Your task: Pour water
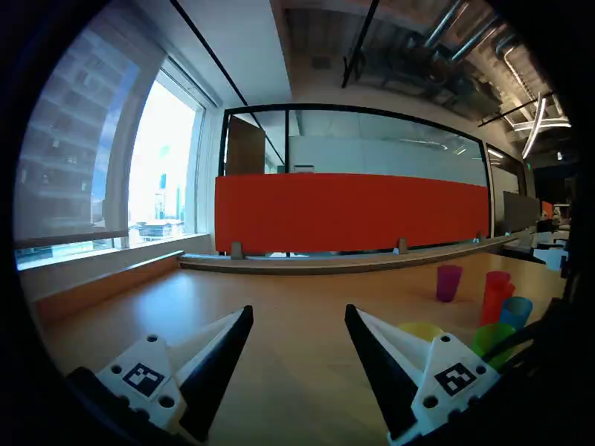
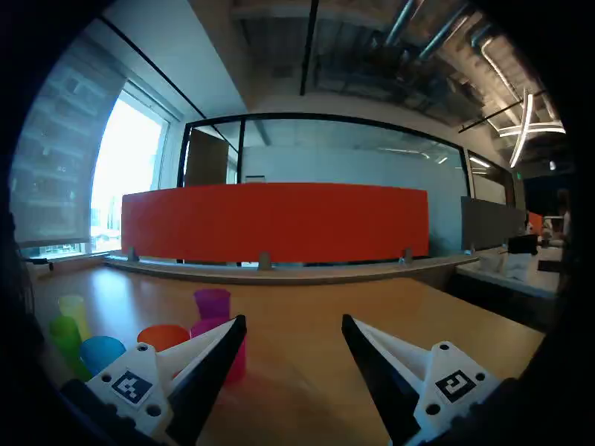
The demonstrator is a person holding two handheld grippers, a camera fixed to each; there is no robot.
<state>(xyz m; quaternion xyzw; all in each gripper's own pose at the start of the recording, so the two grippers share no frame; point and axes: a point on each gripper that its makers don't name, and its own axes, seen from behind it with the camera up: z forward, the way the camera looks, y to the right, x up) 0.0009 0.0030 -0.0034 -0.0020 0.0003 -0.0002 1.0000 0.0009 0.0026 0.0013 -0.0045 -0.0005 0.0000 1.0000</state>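
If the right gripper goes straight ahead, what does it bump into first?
Probably nothing close: ahead of the open right gripper lies bare table, then the red divider at the far edge. The purple cup stands off to the left.

Left gripper view: on the desk (image 1: pixel 297 312), cluster of cups (image 1: pixel 497 296) to the right, well short of the far edge, rearmost cup (image 1: pixel 448 282) set slightly apart. Along the far edge, divider panel (image 1: pixel 349 212); beyond the left edge, window (image 1: pixel 160 178). Right gripper view: cups to the left, divider panel behind, neighbouring desk (image 2: pixel 513 276) past the right edge.
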